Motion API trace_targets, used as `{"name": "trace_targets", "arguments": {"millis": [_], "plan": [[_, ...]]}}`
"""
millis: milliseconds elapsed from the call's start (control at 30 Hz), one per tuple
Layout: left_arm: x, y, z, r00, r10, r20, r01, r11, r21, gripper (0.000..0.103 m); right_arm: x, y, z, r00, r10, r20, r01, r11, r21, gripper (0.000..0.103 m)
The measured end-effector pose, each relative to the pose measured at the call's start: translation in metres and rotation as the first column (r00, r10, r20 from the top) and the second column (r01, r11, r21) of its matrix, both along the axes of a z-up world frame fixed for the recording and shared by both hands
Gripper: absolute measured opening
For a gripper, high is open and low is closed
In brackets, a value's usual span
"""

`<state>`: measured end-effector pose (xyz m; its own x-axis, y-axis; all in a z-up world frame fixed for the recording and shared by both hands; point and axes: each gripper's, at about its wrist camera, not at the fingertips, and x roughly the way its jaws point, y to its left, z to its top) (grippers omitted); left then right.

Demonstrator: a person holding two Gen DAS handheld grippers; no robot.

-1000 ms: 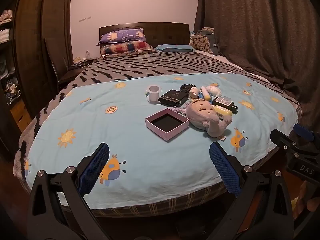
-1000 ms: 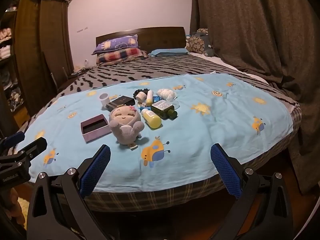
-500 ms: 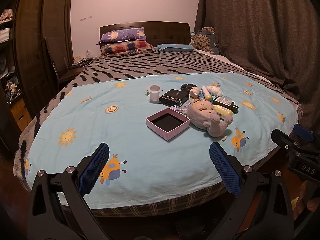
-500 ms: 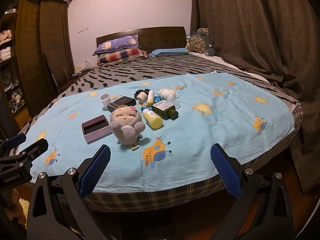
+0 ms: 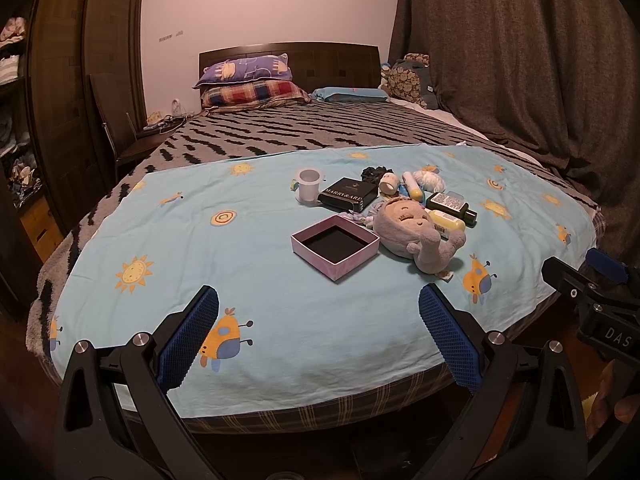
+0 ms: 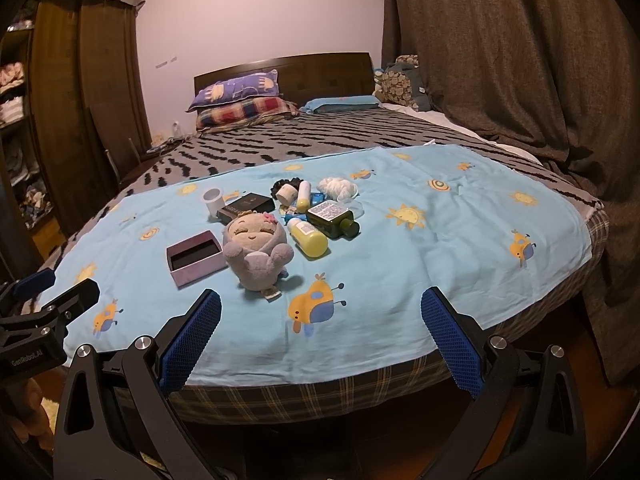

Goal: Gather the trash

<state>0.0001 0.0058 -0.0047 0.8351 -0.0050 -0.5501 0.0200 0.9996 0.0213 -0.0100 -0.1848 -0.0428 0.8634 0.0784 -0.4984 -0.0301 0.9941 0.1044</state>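
A cluster of items lies on the light-blue sheet (image 5: 256,264) on the bed: an open pink box (image 5: 335,245) (image 6: 195,256), a plush doll (image 5: 416,232) (image 6: 258,250), a white cup (image 5: 309,186) (image 6: 213,200), a black box (image 5: 348,195) (image 6: 246,207), a yellow bottle (image 6: 309,237), a dark green bottle (image 6: 333,219), a white crumpled wad (image 6: 339,188) and small tubes. My left gripper (image 5: 318,340) is open and empty, short of the bed's foot. My right gripper (image 6: 320,344) is open and empty too, also short of the bed.
Pillows (image 5: 248,80) lie by the headboard. A dark wardrobe (image 5: 80,92) and shelves stand at the left, and a brown curtain (image 5: 520,60) hangs at the right. The plaid mattress edge (image 6: 320,396) runs just beyond my fingers. The other gripper shows at each view's side.
Both grippers have drifted slightly towards the bed; the items look a little closer. Nothing on the bed has moved and both grippers stay open.
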Motion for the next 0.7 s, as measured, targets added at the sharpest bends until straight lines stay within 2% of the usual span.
{"name": "trace_targets", "arguments": {"millis": [700], "plan": [[0.0026, 0.0042, -0.0010, 1.000, 0.007, -0.004, -0.007, 1.000, 0.001, 0.095, 0.0028, 0.0020, -0.0021, 1.000, 0.006, -0.005, -0.006, 1.000, 0.010, 0.100]]}}
